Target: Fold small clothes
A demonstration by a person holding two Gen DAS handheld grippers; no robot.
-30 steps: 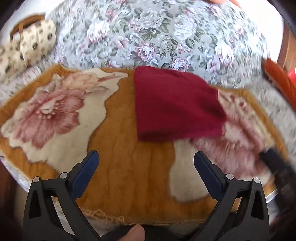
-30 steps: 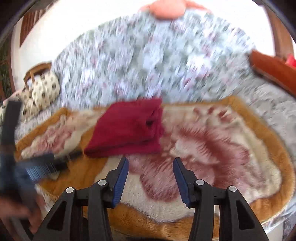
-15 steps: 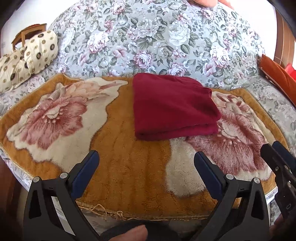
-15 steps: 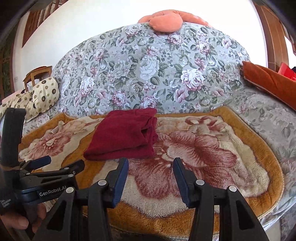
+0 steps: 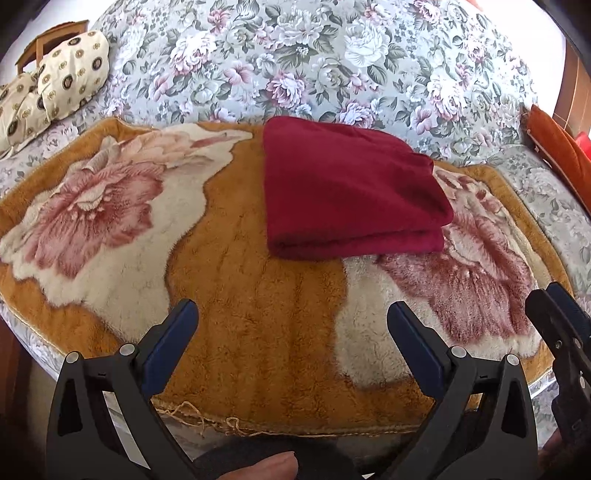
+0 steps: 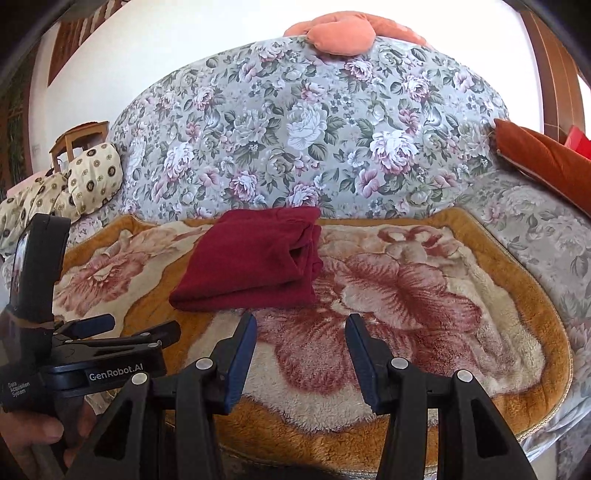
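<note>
A dark red garment [image 5: 347, 192] lies folded into a thick rectangle on the orange plush blanket [image 5: 258, 317], its rolled fold edge facing me. In the right wrist view the same garment [image 6: 251, 266] sits left of centre. My left gripper [image 5: 291, 317] hovers open over the blanket's near part, short of the garment, with nothing between its fingers. My right gripper [image 6: 301, 328] is also open and holds nothing, just in front of the garment's near right corner. The left gripper [image 6: 140, 330] shows at the lower left of the right wrist view, held by a hand [image 6: 33, 432].
The blanket lies on a bed with a floral cover [image 6: 314, 140]. Cream patterned pillows [image 5: 55, 92] sit at the far left, an orange cushion [image 6: 546, 162] at the right and a peach pillow [image 6: 340, 35] on top. The blanket's frayed front edge [image 5: 229, 424] is close below me.
Both views were blurred a second ago and are sharp and steady now. The garment lies as it did, and both grippers kept the same jaw width.
</note>
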